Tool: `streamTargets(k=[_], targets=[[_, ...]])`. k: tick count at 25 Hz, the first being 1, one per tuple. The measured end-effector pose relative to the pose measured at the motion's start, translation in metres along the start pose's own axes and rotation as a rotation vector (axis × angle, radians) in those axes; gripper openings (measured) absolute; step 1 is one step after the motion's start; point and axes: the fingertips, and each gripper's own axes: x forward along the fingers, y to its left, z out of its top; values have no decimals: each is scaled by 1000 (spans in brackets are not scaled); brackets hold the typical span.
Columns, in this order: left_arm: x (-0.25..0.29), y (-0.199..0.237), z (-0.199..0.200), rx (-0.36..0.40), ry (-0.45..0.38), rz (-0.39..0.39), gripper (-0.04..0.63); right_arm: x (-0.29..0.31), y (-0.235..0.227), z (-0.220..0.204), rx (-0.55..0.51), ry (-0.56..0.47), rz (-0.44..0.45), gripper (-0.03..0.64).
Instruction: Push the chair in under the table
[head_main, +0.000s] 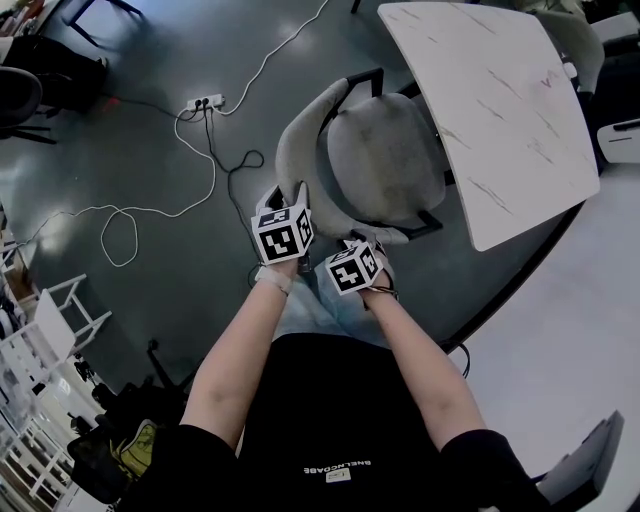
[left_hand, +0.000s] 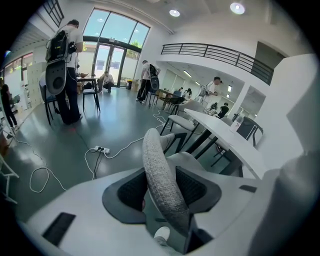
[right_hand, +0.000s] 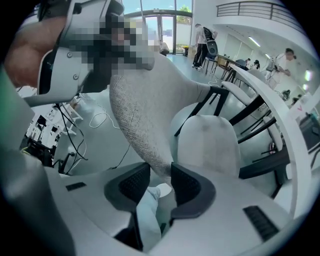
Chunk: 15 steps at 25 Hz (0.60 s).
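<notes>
Chair part-way in, both grippers on its back
The chair (head_main: 385, 165) has the far right of its seat (head_main: 390, 160) under the table (head_main: 500, 110), and its curved back (head_main: 297, 140) faces us, near and left. Our right gripper (right_hand: 160, 187) is clamped on the back's near edge, a firm hold to shove from. Our left gripper (left_hand: 162, 195) straddles the back further left, jaws slack around it, not pinching, so we judge it only steadies. Most of the seat is still out; the push must go far and right

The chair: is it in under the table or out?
Mostly out: the seat of the chair shows almost whole beside the table.
</notes>
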Motion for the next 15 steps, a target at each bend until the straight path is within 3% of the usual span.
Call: streamTargets(k=[5,9,15], targets=[[-15,-2,1,28,-1,-43,166,-13,3,4,30,-15,-21,120],[-36,-5,13,78,-49,-73,166,-35,3,18,77,-79,-33,120],[-83,-19,38,189,-115,-206,164,-83,-5,62,289,-282,-9,92]])
